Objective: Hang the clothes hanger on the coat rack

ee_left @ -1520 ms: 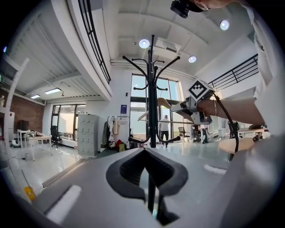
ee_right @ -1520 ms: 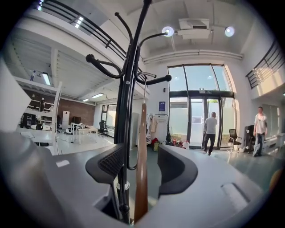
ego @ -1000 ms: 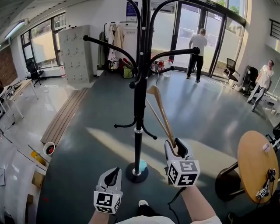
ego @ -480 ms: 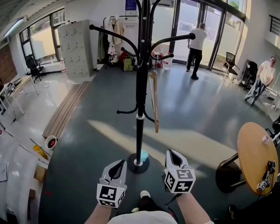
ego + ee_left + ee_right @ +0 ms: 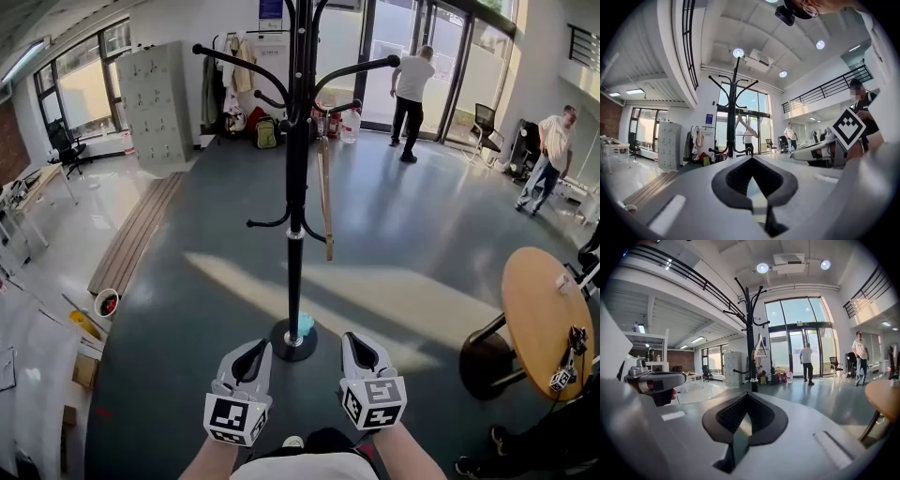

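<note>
The black coat rack (image 5: 295, 216) stands on the grey floor straight ahead, its round base (image 5: 292, 339) just beyond my grippers. The wooden hanger (image 5: 324, 192) hangs from a right-hand arm of the rack, seen edge-on, free of both grippers. It also shows on the rack in the left gripper view (image 5: 743, 123) and the right gripper view (image 5: 761, 345). My left gripper (image 5: 251, 353) and right gripper (image 5: 354, 347) are held low side by side, both shut and with nothing in them, well short of the rack.
A round wooden table (image 5: 539, 323) stands at the right. Grey lockers (image 5: 159, 108) and hung clothes (image 5: 239, 70) line the back wall. Wooden planks (image 5: 136, 244) lie at the left. One person (image 5: 408, 89) stands at the glass doors, another (image 5: 548, 155) at far right.
The right gripper let go of the hanger, which now hangs on the rack, and dropped back down level with the left gripper. The view shifted slightly back.
</note>
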Action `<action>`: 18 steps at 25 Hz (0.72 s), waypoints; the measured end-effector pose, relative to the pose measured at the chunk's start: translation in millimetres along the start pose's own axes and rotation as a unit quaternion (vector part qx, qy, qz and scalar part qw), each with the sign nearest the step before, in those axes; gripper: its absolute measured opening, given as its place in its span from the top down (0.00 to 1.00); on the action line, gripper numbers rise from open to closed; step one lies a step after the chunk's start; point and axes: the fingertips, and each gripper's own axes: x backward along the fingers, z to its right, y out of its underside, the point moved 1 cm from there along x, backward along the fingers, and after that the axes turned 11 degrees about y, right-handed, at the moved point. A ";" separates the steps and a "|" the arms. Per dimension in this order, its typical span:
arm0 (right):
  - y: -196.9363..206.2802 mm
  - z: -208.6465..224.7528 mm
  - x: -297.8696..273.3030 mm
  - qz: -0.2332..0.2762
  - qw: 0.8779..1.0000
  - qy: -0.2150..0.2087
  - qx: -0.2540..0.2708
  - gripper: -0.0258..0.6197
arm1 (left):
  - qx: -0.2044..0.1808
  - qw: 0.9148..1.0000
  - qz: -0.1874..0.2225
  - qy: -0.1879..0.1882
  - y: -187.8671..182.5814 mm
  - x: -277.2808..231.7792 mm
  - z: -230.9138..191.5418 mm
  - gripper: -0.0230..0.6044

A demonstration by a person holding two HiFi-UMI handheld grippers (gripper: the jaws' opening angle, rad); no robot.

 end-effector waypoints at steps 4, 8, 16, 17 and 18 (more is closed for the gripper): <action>7.9 -0.2 21.5 -0.003 1.000 -0.008 0.006 0.92 | 0.001 1.000 0.008 0.006 -8.0 5.7 17.0 0.96; 17.3 1.7 45.4 -0.002 1.000 -0.015 0.013 0.92 | -0.001 1.000 0.007 0.001 -6.6 15.0 34.2 0.96; 47.6 13.9 123.7 -0.021 0.999 -0.029 0.012 0.92 | 0.007 1.000 -0.010 -0.010 0.4 47.1 107.7 0.96; 52.6 13.8 134.7 -0.024 0.999 -0.031 0.014 0.92 | 0.010 1.000 -0.013 -0.012 2.4 53.6 118.3 0.96; 57.4 14.4 145.6 -0.026 0.999 -0.031 0.017 0.92 | 0.012 1.000 -0.014 -0.013 3.9 60.2 129.3 0.96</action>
